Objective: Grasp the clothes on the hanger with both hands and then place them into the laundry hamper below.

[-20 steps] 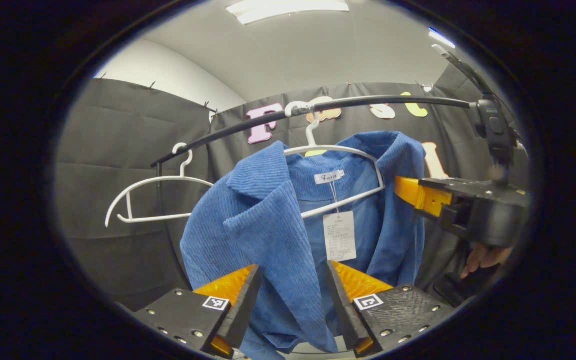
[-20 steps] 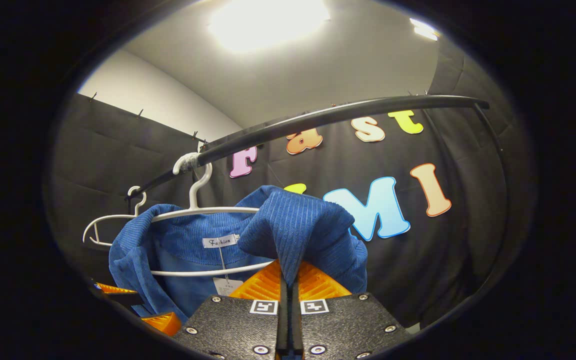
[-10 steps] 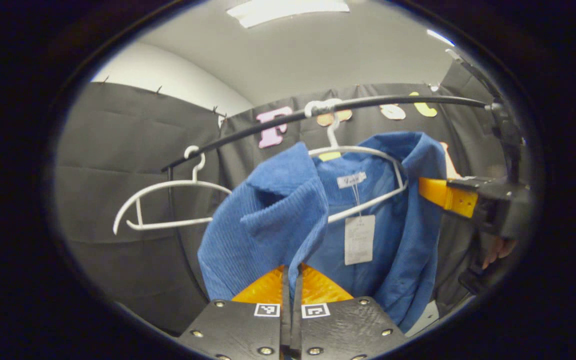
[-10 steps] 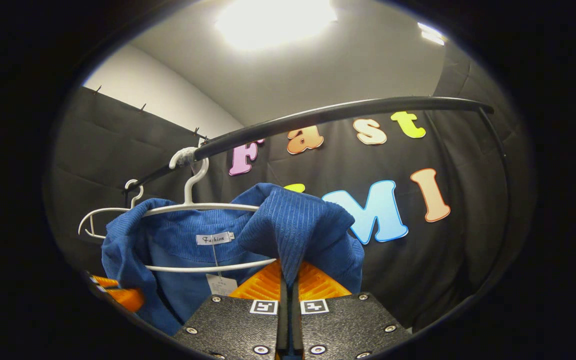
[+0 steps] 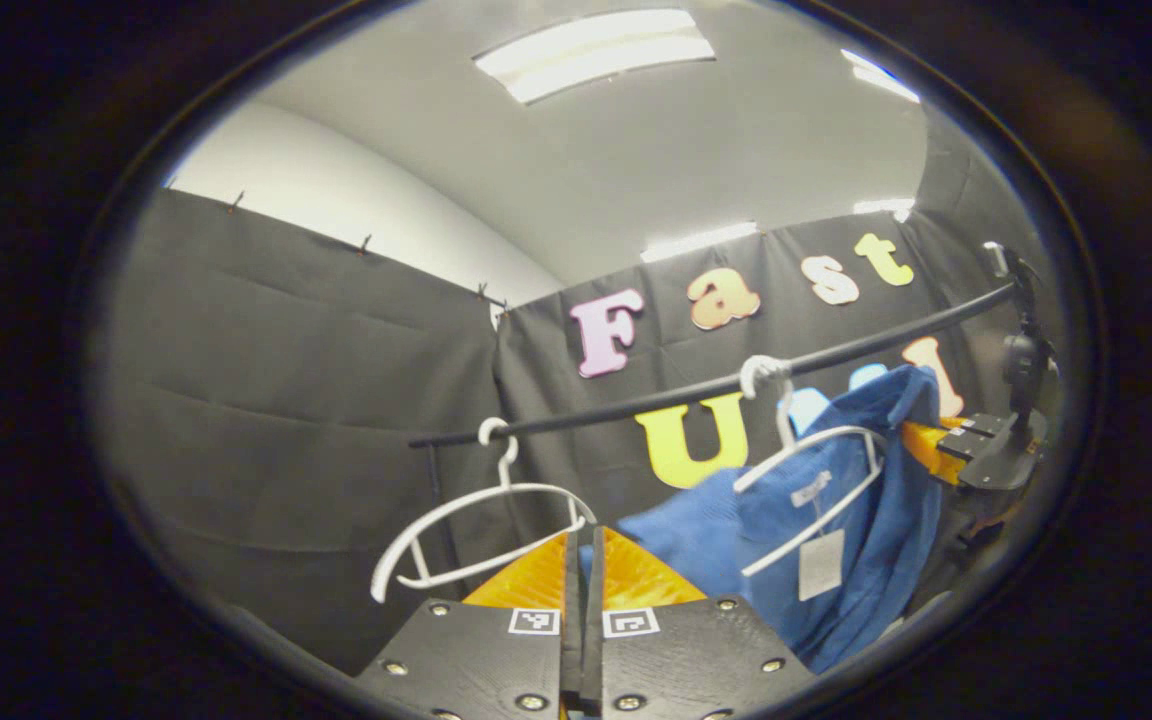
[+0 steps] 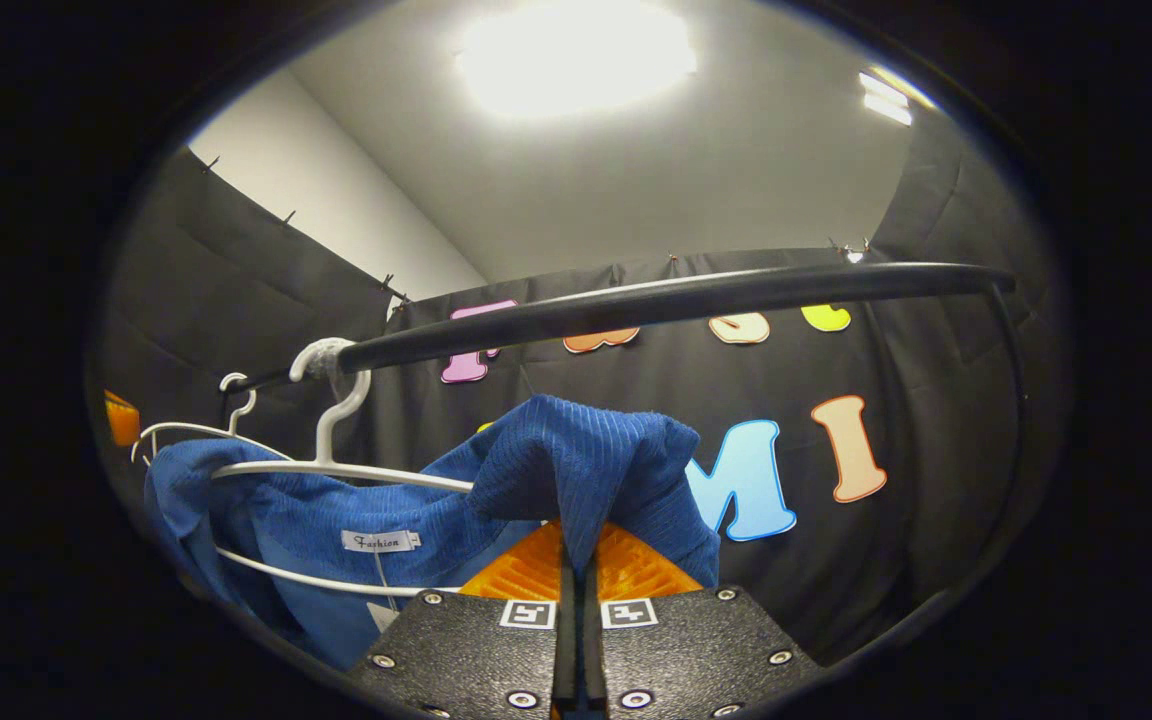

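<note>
In the left gripper view, an empty white hanger (image 5: 481,530) hangs at the left end of the black rail (image 5: 716,385). The left gripper (image 5: 584,575) sits just right of it, jaws pressed together on a fold of the blue jacket (image 5: 836,560). The jacket stretches rightward, still draped on a second white hanger (image 5: 806,470) hooked on the rail, a paper tag (image 5: 821,563) dangling inside. At the far right the right gripper (image 5: 921,445) bites the jacket's shoulder.

In the right gripper view, the jacket (image 6: 576,470) bunches over that gripper (image 6: 576,570), its jaws clamped on the cloth; the hanger (image 6: 336,470) and rail (image 6: 676,300) stand to the left and above.

Half a second ago the left gripper was close under the jacket; now it has pulled back and the jacket's left shoulder has slid off the hanger.

Black cloth (image 5: 296,400) walls the booth under a white ceiling (image 5: 676,150) with strip lights (image 5: 591,55).
</note>
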Demonstrator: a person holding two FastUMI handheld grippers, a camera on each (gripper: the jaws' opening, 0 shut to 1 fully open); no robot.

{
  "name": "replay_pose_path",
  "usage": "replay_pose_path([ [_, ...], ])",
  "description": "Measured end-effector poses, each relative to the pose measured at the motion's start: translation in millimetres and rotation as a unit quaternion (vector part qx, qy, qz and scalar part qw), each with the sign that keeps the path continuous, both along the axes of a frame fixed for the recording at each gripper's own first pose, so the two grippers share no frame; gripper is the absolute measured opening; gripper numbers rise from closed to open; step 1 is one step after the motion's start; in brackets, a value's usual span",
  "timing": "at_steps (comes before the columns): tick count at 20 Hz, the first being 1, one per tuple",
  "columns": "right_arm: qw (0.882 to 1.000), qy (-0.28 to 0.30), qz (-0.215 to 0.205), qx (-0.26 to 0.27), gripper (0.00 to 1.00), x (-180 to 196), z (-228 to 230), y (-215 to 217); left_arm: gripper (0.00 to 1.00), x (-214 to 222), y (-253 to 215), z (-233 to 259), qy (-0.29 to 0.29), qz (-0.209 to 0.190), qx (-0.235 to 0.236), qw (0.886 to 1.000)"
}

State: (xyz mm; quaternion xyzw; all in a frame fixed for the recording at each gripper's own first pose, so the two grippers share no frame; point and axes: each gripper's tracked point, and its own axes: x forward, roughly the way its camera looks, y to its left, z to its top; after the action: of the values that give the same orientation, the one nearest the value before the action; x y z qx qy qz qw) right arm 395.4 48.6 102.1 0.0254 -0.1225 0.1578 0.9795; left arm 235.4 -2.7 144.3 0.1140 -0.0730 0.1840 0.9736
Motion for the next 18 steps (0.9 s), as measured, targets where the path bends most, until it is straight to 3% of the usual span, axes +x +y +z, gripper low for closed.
replay_pose_path([
  [2,1.0,-0.007,-0.012,0.0,0.02,14.2,5.6,-6.1,0.0,0.9,14.0,17.5,-0.011,0.004,0.006,1.0],
  [4,1.0,0.0,-0.02,0.004,0.02,21.5,4.2,-11.2,0.01,0.1,13.5,2.1,0.004,-0.007,-0.02,1.0],
  [5,1.0,0.003,-0.024,0.009,0.02,22.1,3.3,-14.2,0.05,0.0,2.1,-11.1,0.012,-0.026,-0.036,0.999],
  [7,0.999,0.009,-0.027,0.019,0.02,23.0,-0.9,-12.5,0.01,2.9,-21.1,-43.7,0.034,-0.059,-0.064,0.996],
  [9,0.999,0.016,-0.027,0.01,0.02,21.9,-9.0,-14.2,0.06,8.2,-50.0,-76.1,0.062,-0.104,-0.096,0.988],
  [13,1.0,0.019,-0.02,0.0,0.02,15.8,-13.6,-13.3,0.69,12.4,-90.3,-117.6,0.103,-0.129,-0.11,0.98],
  [15,1.0,0.024,-0.016,0.008,0.02,12.1,-14.6,-12.8,1.0,20.9,-103.1,-137.9,0.112,-0.118,-0.128,0.978],
  [16,1.0,0.025,-0.013,0.01,0.02,10.2,-14.4,-12.3,0.97,29.7,-102.8,-148.4,0.112,-0.103,-0.137,0.979],
  [18,1.0,0.027,-0.007,0.008,0.02,6.6,-15.4,-9.9,1.0,47.1,-101.4,-175.2,0.13,-0.073,-0.151,0.977],
])
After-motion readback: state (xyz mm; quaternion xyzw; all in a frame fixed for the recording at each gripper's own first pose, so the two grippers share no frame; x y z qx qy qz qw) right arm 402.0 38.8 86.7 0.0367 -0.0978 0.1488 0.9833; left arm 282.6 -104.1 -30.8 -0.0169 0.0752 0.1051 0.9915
